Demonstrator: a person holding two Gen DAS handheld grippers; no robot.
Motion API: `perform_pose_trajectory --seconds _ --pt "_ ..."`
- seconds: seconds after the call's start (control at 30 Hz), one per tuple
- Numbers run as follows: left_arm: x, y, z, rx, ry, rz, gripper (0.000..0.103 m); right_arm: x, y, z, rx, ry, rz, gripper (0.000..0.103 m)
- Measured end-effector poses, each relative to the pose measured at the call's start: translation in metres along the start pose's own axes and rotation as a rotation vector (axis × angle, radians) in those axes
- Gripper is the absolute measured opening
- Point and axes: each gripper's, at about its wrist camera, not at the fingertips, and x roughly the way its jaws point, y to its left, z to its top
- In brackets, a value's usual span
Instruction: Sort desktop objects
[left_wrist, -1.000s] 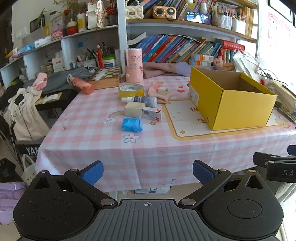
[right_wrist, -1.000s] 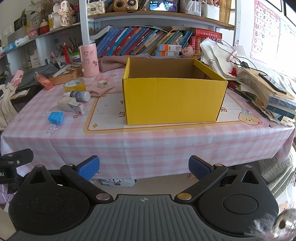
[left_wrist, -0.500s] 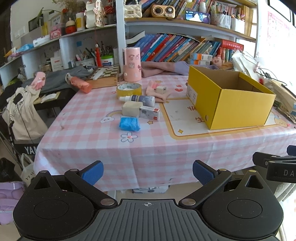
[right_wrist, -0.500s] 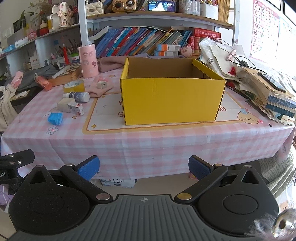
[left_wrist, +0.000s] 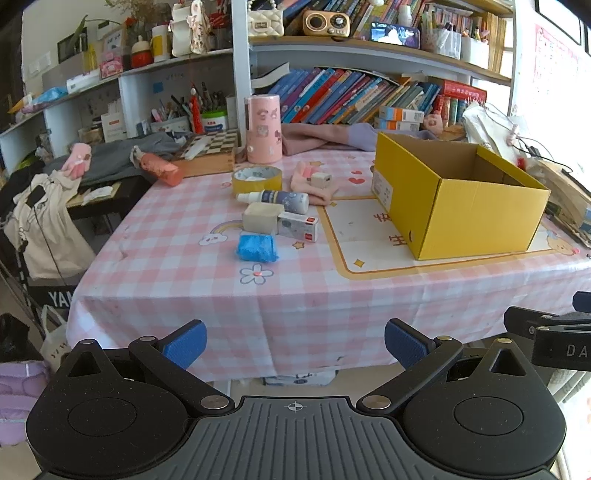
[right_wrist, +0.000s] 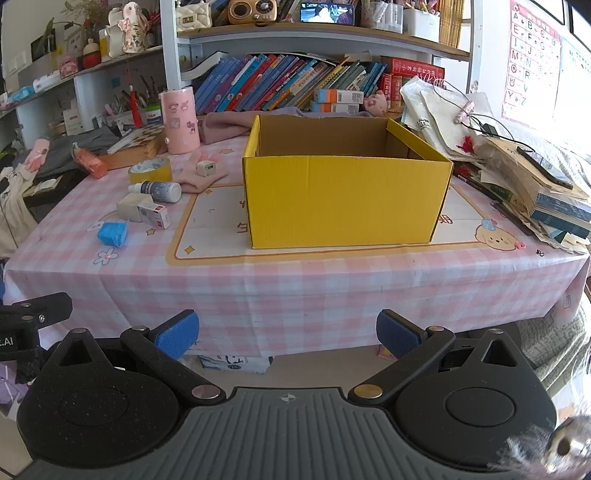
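An open yellow cardboard box (left_wrist: 458, 206) (right_wrist: 347, 199) stands on the pink checked table. Left of it lies a cluster: a blue crumpled packet (left_wrist: 256, 246) (right_wrist: 112, 233), a beige block (left_wrist: 260, 218), a small white carton (left_wrist: 298, 226) (right_wrist: 154, 215), a spray bottle (left_wrist: 275, 199) (right_wrist: 157, 190), a yellow tape roll (left_wrist: 256, 178) (right_wrist: 149, 169) and a white charger (left_wrist: 320, 181) (right_wrist: 207, 168) on a pink cloth. My left gripper (left_wrist: 295, 341) and right gripper (right_wrist: 287, 332) hang open and empty below the table's front edge.
A pink cylinder (left_wrist: 262, 127) and a chessboard box (left_wrist: 207, 155) stand at the back, before bookshelves. Stacked books and papers (right_wrist: 535, 184) crowd the table's right end. A side desk with clothes (left_wrist: 92, 162) is at the left.
Both views have drawn slightly back and up from the table; the objects sit a little higher and smaller. Nothing on the table has moved, and both grippers stay open.
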Motion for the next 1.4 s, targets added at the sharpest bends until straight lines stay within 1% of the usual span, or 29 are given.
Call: perform_pose_trajectory --seconds 0.5,0.53,0.63,0.77,1.23,1.3,1.4 --pt "0.0 0.002 -0.003 -0.007 0.011 -0.001 0.103 -0.001 0.001 -0.001 -0.017 0.011 0.011 0.103" --pt "0.0 0.002 -0.003 -0.024 0.012 0.011 0.103 -0.001 0.002 -0.001 -0.017 0.011 0.011 0.103" --pt "-0.001 0.004 -0.003 -0.03 0.011 -0.011 0.103 -0.001 0.002 0.0 -0.017 0.01 0.016 0.103" --pt "-0.001 0.004 -0.003 -0.028 0.01 -0.019 0.103 -0.001 0.003 0.001 -0.021 0.009 0.032 0.103" --pt "0.002 0.007 -0.003 -0.015 0.025 -0.013 0.103 0.001 0.007 0.002 -0.018 0.016 0.042 0.103" --pt "0.002 0.007 -0.003 -0.012 0.029 -0.01 0.103 0.001 0.008 0.002 -0.023 0.013 0.052 0.101" --pt "0.002 0.007 -0.003 -0.005 0.028 -0.025 0.103 0.0 0.011 0.002 -0.037 0.006 0.058 0.101"
